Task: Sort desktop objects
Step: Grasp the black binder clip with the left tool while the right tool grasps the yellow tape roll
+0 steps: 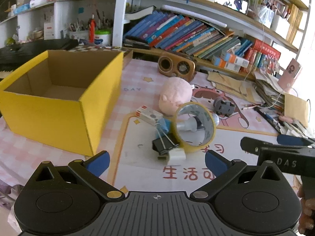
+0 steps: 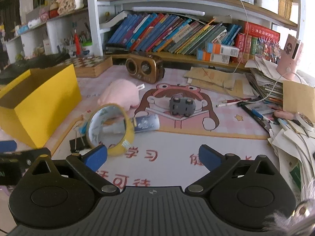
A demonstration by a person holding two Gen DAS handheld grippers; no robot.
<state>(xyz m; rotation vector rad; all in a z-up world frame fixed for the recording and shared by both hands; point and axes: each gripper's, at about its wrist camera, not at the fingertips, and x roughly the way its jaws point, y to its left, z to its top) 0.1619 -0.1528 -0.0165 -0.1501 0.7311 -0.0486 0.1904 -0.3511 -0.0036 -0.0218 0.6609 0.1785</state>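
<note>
— So where are they in the sorting?

— Right at the start of a pick, I'd say. The yellow box [image 1: 59,98] sits with its top open, and what I can see of its inside looks bare. Everything to be sorted lies in a heap just beside the box, on its bookshelf-free side: a roll of tape [image 1: 195,126] standing on edge, a black binder clip [image 1: 165,144] touching the roll's near rim, a small white block [image 1: 177,156] at the clip's near corner, and a white-and-red card [image 1: 148,115] on the box side of the roll.

— And the pink thing?

— A plush toy [image 1: 175,96], just behind the roll as seen from the box's front corner. A grey toy car [image 2: 182,106] lies further out from the box, well apart from the heap.

— What are the tools doing?

— The left tool [image 1: 157,163] hangs over the tabletop [image 1: 137,90] with its blue pads spread wide, empty, the white block and clip sitting just ahead of the gap. The right tool [image 2: 152,157] is spread just as wide, empty too; one pad [image 2: 96,156] is close by the roll's near rim, though I can't tell whether it touches.

— Next move?

— My guess: drop the left one around the clip or block and close. They're packed tight against the roll, so the pads need to slide in cleanly without tipping it over. Then a short carry to the box.
</note>
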